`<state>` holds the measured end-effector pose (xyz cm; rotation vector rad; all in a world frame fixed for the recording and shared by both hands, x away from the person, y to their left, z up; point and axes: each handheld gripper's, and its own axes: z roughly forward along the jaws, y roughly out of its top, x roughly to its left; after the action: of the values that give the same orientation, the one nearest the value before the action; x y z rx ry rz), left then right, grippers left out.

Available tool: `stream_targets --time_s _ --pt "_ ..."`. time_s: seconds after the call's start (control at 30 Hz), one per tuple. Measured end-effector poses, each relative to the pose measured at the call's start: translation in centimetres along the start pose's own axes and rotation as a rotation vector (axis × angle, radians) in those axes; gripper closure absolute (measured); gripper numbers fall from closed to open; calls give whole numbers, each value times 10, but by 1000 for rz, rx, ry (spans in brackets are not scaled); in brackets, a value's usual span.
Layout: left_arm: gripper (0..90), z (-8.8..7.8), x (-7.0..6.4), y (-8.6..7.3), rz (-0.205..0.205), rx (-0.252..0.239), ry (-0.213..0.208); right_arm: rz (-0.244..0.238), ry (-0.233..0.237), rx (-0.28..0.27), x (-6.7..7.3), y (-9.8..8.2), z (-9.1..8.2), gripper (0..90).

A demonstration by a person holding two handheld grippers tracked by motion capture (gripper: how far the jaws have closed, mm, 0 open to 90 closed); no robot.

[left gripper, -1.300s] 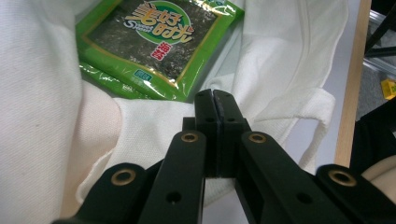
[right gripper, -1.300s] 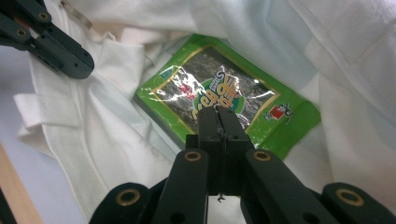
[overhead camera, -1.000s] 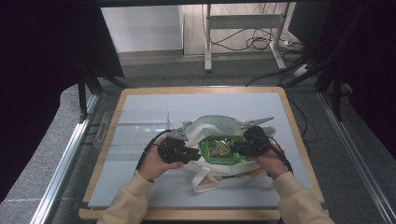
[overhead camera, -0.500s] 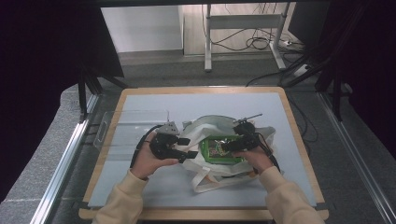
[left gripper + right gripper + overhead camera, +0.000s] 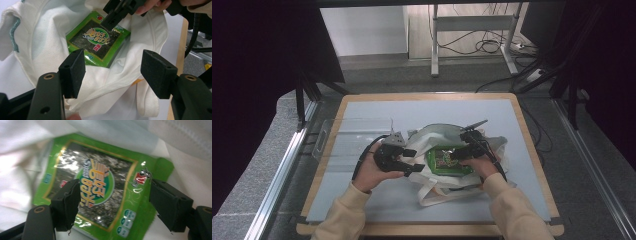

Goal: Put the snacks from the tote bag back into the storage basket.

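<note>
A white cloth bag (image 5: 432,134) lies open on the mat with a green seaweed packet (image 5: 443,161) flat inside it. My left gripper (image 5: 414,160) sits at the bag's left rim; its jaws have just been opening and now stand open. In the left gripper view (image 5: 113,67) the bag's cloth (image 5: 50,32) lies loose under them, and the packet (image 5: 97,41) is beyond. My right gripper (image 5: 455,154) has also just been opening its jaws. In its own view (image 5: 115,200) they stand open close over the packet (image 5: 97,185), not pressing it.
The grey mat (image 5: 377,210) covers a wood-edged table. A clear plastic tray (image 5: 347,137) lies at the left side of the mat. The bag's handles (image 5: 437,192) trail toward the front edge. Cables and a metal stand sit on the floor behind.
Both grippers' jaws have gone from nearly closed at the bag's mouth to wide open. The right gripper has moved left and down over the packet. The left hand stayed put.
</note>
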<state>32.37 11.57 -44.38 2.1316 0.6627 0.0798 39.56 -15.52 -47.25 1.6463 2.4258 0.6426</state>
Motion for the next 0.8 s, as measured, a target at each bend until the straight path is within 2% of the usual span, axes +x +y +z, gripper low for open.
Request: stream_targets --time_s 0.13,0.3,0.63,0.8 --pt "362 0 0 0 -1 1 -2 0 -37 37 -1 1 9 232" --pt "361 -1 0 0 -1 -3 -3 33 -59 65 -5 4 16 208" --pt "361 0 0 0 11 10 -4 68 -41 126 -12 1 26 168" --pt "361 2 -1 0 4 5 -6 73 -19 125 -14 2 26 219"
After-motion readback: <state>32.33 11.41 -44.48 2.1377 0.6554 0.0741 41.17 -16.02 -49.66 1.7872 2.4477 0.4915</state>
